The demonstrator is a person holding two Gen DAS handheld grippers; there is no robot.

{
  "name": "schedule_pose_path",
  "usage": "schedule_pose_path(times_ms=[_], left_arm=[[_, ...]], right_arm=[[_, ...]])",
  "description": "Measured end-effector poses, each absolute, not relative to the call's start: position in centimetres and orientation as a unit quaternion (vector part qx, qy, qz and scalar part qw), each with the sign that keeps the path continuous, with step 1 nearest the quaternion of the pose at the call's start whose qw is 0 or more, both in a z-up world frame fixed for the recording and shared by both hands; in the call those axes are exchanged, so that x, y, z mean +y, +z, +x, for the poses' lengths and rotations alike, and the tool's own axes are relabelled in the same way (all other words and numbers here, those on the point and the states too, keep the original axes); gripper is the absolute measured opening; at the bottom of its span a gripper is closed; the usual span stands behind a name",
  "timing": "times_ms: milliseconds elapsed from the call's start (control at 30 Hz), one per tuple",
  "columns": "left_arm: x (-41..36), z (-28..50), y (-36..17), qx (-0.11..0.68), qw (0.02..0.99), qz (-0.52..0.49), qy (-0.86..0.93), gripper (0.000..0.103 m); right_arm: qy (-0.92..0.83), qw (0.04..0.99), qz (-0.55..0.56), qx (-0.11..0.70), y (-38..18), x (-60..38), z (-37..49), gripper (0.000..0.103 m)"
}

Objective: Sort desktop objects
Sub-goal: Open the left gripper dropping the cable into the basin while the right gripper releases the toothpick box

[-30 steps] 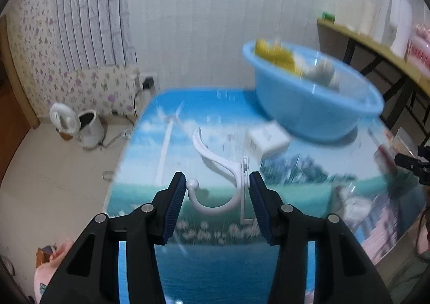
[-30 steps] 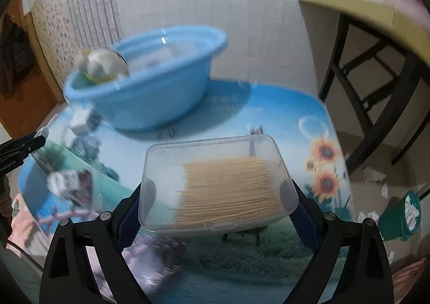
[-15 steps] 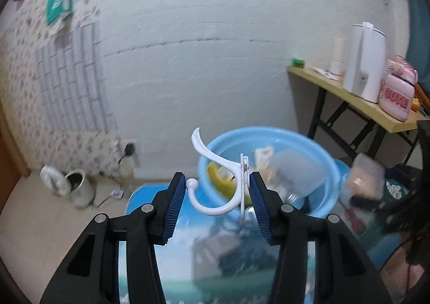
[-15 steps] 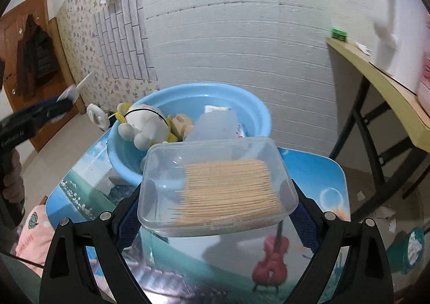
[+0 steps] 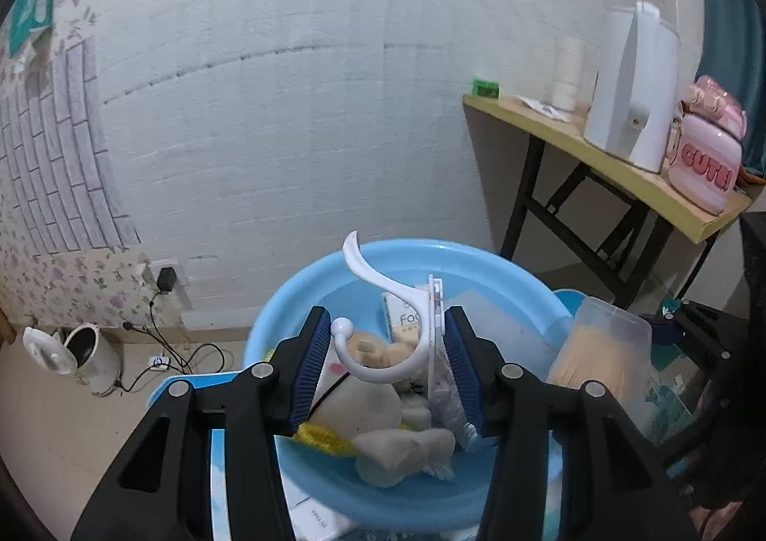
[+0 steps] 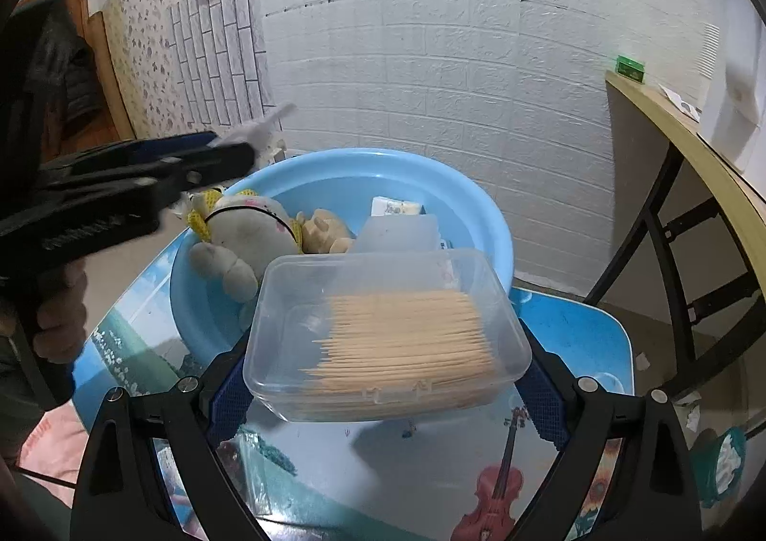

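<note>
I am at the drop-off step of the sorting: both loads hang over the blue basin (image 5: 306,297), and neither is let go yet.

My left claw (image 5: 388,361) is clamped on the white plastic hook (image 5: 383,287), its backplate flat against 1 ribbed blue pad and the ball tip near the other. The hook is hard, glossy and thin, a double curve with a flared top, held upright directly above the basin's contents. My right claw (image 6: 383,378) is clamped wide across the clear toothpick box (image 6: 388,330), a soft-cornered rectangular tub of thin see-through plastic, packed with a neat layer of pale wooden sticks. It sits at the basin's near rim, over the printed tabletop (image 6: 574,335).

Inside the basin lie a plush toy (image 6: 249,230) with yellow knit trim, another clear box and a small carton; the pile looks soft and uneven.

Next, I judge, the left claw should part its pads so the hook falls onto the plush, then the right should carry the box further in over the rim before releasing. The box lid looks only lightly latched, so a low, level release would keep the sticks from spilling.
</note>
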State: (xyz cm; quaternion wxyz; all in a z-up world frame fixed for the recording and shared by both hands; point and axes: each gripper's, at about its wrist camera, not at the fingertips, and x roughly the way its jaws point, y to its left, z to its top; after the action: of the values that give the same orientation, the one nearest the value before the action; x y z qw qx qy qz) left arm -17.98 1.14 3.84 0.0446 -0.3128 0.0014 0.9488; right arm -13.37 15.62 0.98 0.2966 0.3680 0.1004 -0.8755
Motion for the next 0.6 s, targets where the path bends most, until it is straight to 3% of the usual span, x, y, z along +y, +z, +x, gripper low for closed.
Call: schedule_pose_path(times_ms=[300, 433, 600], left_arm=[[1.0, -18.1, 2.4, 0.006, 0.048, -0.336, 0.94, 0.049], [0.2, -17.4, 2.6, 0.005, 0.037, -0.334, 0.942, 0.06], [-1.4, -16.0, 2.1, 0.007, 0.021, -0.343, 0.939, 0.064]], right_arm=[[-0.871, 0.297, 0.377, 0.108, 0.5, 14.9, -14.1, 0.092], [-0.87, 0.298, 0.378, 0.109, 0.3, 14.6, -14.3, 0.092], [-0.868, 0.302, 0.379, 0.11, 0.2, 14.2, -14.4, 0.092]])
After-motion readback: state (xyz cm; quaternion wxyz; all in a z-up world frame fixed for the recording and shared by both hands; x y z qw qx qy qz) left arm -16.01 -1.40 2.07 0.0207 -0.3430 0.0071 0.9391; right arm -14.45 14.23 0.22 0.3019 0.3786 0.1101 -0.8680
